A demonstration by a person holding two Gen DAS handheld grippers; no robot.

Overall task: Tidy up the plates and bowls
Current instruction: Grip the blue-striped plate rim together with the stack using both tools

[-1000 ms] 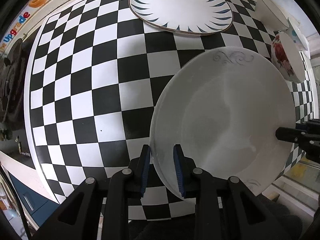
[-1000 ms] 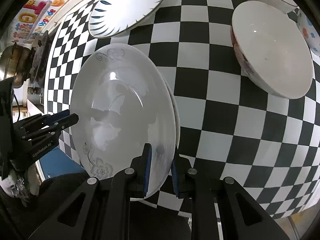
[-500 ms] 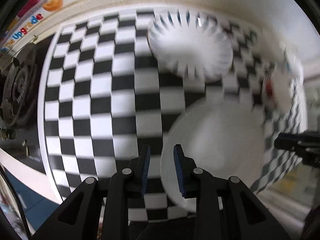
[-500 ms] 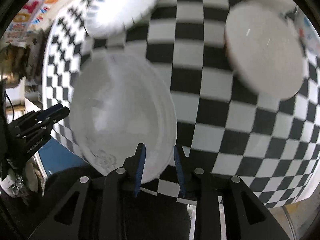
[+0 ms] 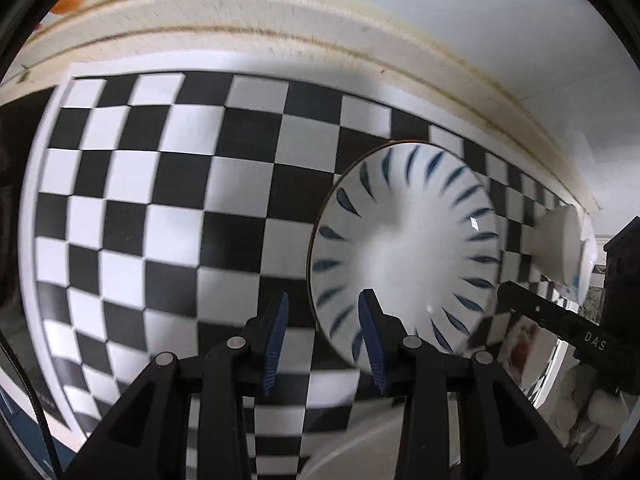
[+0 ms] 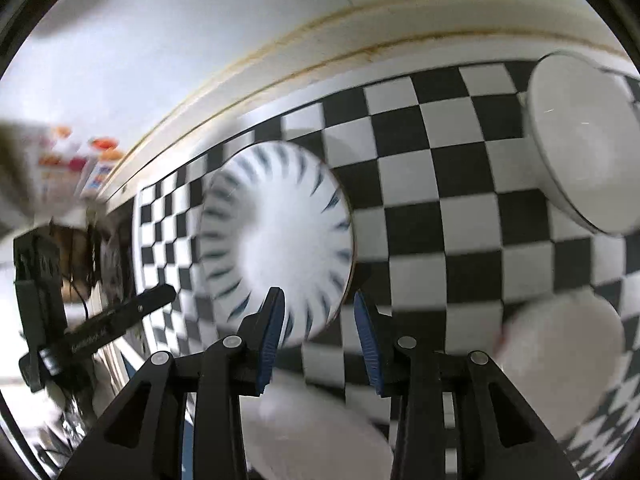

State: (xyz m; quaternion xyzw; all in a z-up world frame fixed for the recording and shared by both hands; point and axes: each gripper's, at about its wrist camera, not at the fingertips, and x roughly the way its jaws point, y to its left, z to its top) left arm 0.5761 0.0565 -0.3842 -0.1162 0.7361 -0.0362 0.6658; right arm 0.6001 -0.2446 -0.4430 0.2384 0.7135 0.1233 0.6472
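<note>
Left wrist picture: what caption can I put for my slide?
Open left gripper reaches toward the blue-striped plate on the checkered table.

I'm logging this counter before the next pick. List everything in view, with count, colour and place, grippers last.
blue-striped plate: one, white with dark blue strokes, flat on the cloth near the wall, ahead of both grippers.
plain plate: one, white, blurred, at the near edge under the right gripper.
white bowl: one, white, far right on the cloth.
floral bowl: one, white with red flowers, near right, partly hidden.
cloth: one, black-and-white check, covering the counter.
wall: white, with a stained cream ledge behind the cloth.
left gripper: black with blue pads, open, empty, jaws just opening.
right gripper: same, open, empty, jaws just opening.
</note>
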